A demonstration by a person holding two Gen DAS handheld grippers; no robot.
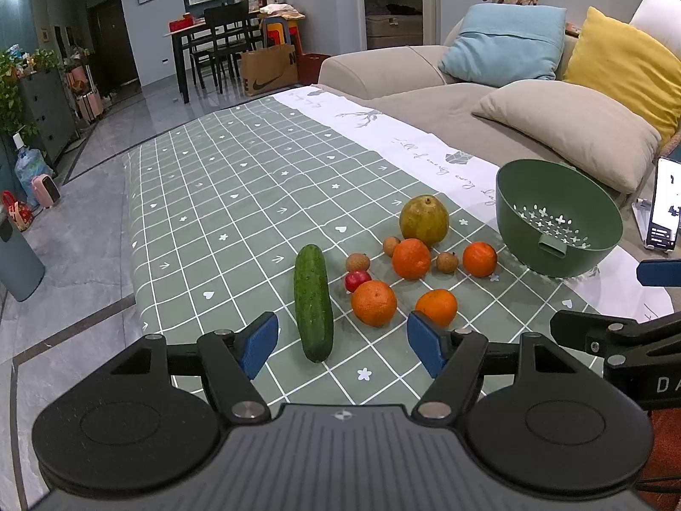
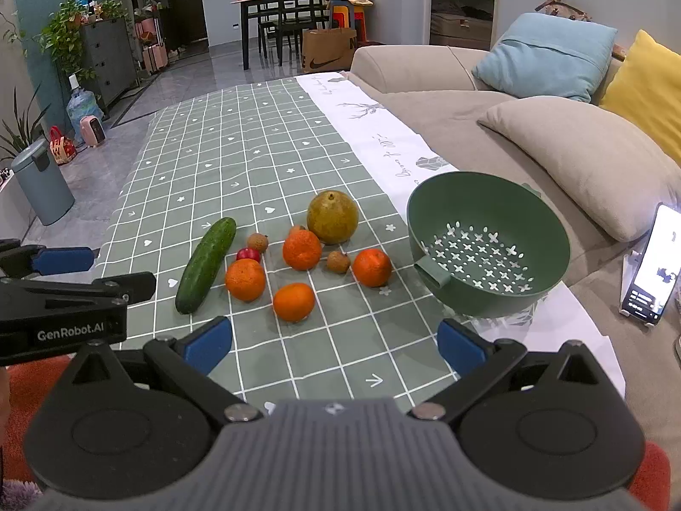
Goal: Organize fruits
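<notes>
Evidently nothing is picked yet: both grippers hang over the near edge of the table (image 2: 255, 162), jaws wide apart and empty. The left gripper (image 1: 342, 343) faces the cucumber (image 1: 313, 302) and the nearest oranges; the right gripper (image 2: 334, 343) faces the gap between the fruit and the colander (image 2: 489, 247), which stands empty to the right of the pile.

The fruit lies in a loose cluster: four oranges, a pear (image 2: 333, 217) at the back, three small brown lychees and one small red fruit (image 2: 248, 254) touching an orange.

A good start would be the front orange (image 2: 293, 301), which stands apart from its neighbours and is nearest the colander. The right gripper should come down with its fingers on either side of the widest part, closing gently, since a round fruit can roll or squirt out. The lychees, being small and close to oranges, are better left until the oranges are cleared.
</notes>
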